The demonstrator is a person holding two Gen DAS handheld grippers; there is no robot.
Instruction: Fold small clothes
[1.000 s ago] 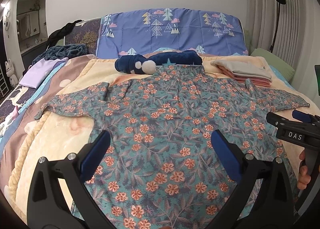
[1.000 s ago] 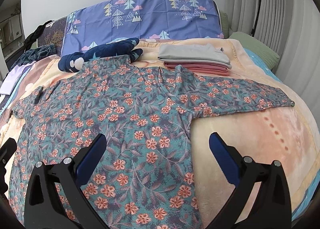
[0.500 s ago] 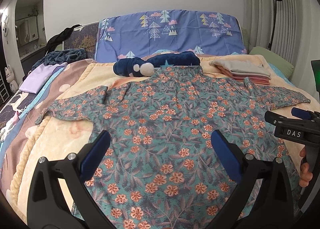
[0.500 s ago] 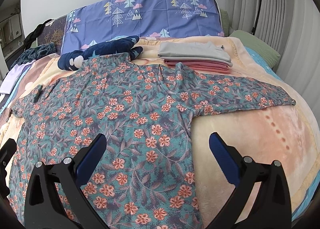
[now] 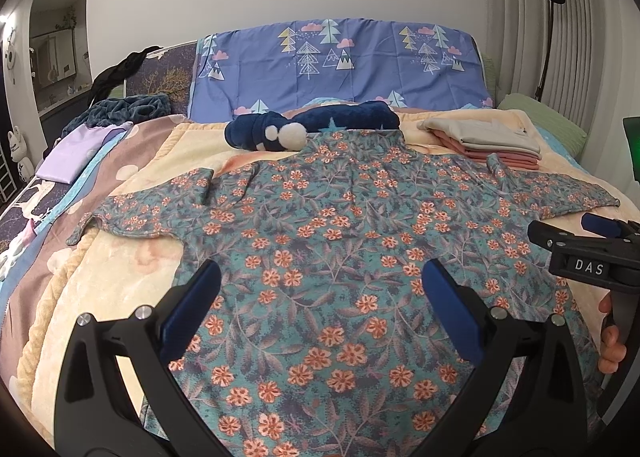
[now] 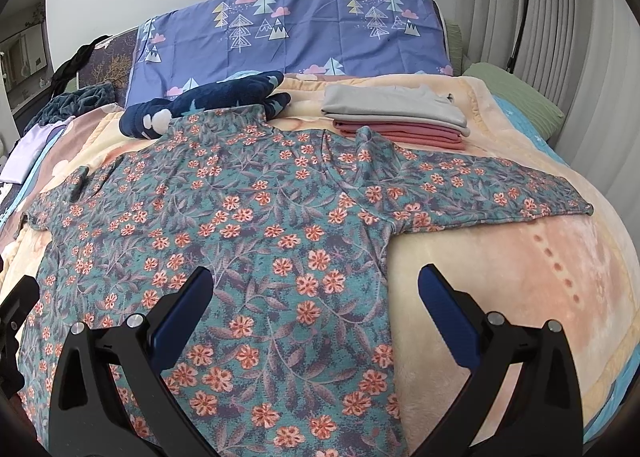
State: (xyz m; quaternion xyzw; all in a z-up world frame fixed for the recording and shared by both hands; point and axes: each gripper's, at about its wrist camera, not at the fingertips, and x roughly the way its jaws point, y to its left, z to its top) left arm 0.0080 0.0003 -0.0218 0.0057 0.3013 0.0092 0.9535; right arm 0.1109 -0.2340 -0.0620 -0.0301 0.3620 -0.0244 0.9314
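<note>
Your left gripper (image 5: 320, 309) and right gripper (image 6: 314, 307) are hovering spread wide, holding nothing. The shirt (image 6: 248, 241) is lying flat beneath both; its side edge is running between your right fingers, bare blanket (image 6: 500, 265) beyond.

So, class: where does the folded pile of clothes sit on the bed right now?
In both wrist views the folded pile sits at the far right of the bed, just beyond the floral top's right sleeve and right of the navy plush toy.

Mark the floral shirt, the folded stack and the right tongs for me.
floral shirt (image 6: 256, 225): right wrist view, middle of its body.
folded stack (image 6: 394, 113): right wrist view, grey top piece.
right tongs (image 6: 316, 311): right wrist view, midway between the open fingertips.
</note>
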